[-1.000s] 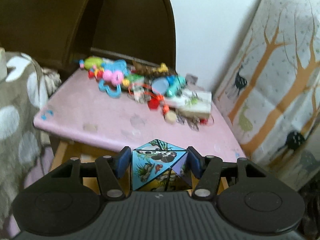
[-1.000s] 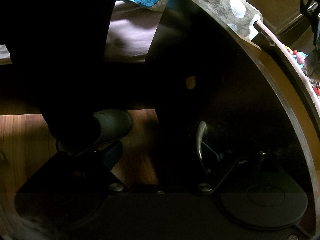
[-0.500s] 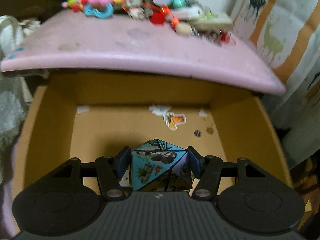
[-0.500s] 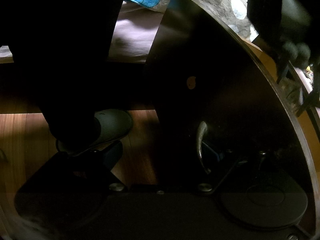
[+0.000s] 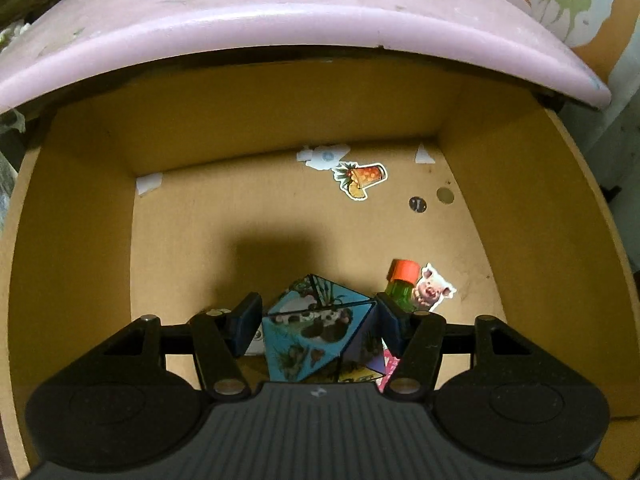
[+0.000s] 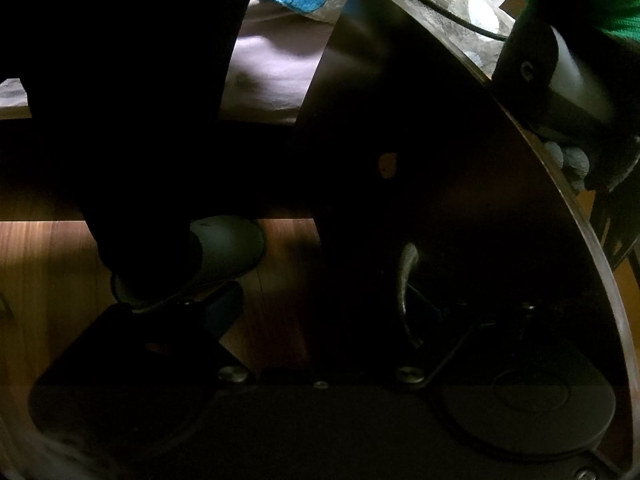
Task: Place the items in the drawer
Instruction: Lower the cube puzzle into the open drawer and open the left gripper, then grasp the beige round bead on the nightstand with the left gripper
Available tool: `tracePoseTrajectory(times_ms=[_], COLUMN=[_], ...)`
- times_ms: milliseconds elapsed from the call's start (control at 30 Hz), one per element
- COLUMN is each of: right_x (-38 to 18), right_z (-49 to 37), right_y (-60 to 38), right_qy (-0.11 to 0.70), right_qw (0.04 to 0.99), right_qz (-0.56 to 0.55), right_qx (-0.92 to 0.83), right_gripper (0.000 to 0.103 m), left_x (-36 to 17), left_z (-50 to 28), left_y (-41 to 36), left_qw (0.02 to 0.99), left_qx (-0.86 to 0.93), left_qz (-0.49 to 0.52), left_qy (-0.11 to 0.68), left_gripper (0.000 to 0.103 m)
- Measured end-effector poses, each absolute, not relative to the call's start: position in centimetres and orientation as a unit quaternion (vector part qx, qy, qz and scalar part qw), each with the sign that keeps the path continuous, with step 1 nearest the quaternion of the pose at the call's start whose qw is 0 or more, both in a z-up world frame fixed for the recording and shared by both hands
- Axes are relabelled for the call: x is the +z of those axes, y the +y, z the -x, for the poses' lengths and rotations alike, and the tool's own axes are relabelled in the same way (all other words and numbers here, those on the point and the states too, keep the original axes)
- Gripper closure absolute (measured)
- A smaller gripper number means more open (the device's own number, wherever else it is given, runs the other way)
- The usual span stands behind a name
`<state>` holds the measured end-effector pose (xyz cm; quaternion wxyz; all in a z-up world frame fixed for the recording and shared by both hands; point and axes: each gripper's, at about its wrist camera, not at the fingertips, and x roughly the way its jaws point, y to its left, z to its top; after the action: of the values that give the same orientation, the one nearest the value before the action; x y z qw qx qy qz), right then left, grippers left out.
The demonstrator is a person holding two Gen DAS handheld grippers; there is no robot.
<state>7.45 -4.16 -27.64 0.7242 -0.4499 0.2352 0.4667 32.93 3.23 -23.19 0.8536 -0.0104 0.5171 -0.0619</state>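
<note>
Left wrist view: left tool (image 5: 318, 322) grips a panda-print folding cube (image 5: 316, 332) low inside the open drawer (image 5: 68, 240). Released carelessly, it could knock the green bottle (image 5: 402, 286). Right tool's state is unreadable.

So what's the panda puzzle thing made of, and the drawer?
The panda cube looks like hard plastic with glossy printed faces: sharp folding edges, slight shine. The drawer looks like matte fibreboard or wood: flat tan, no visible grain, so I can't be sure.
</note>
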Motion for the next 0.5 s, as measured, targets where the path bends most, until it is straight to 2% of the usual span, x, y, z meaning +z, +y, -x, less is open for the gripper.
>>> tracePoseTrajectory(times_ms=[167, 267, 300, 500], right_x=[-27.63, -27.75, -27.79, -27.65], right_z=[-7.51, -7.41, -7.4, -7.48], right_y=[-4.16, -3.85, -3.8, -3.71], right_qy=[0.235, 0.237, 0.237, 0.236], right_qw=[0.724, 0.725, 0.725, 0.723], right_qz=[0.451, 0.45, 0.45, 0.453], right_qx=[0.467, 0.465, 0.465, 0.466], right_gripper=[0.013, 0.013, 0.013, 0.013], left_x=[-23.07, -22.99, -22.97, -22.6], left_z=[-33.01, -33.07, -33.08, -32.94], left_y=[2.85, 2.62, 2.54, 2.4], left_qw=[0.851, 0.849, 0.849, 0.848], left_qx=[-0.055, -0.051, -0.05, -0.047], left_qz=[-0.002, -0.009, -0.012, -0.018], left_qy=[0.522, 0.526, 0.527, 0.527], left_gripper=[0.042, 0.031, 0.03, 0.03])
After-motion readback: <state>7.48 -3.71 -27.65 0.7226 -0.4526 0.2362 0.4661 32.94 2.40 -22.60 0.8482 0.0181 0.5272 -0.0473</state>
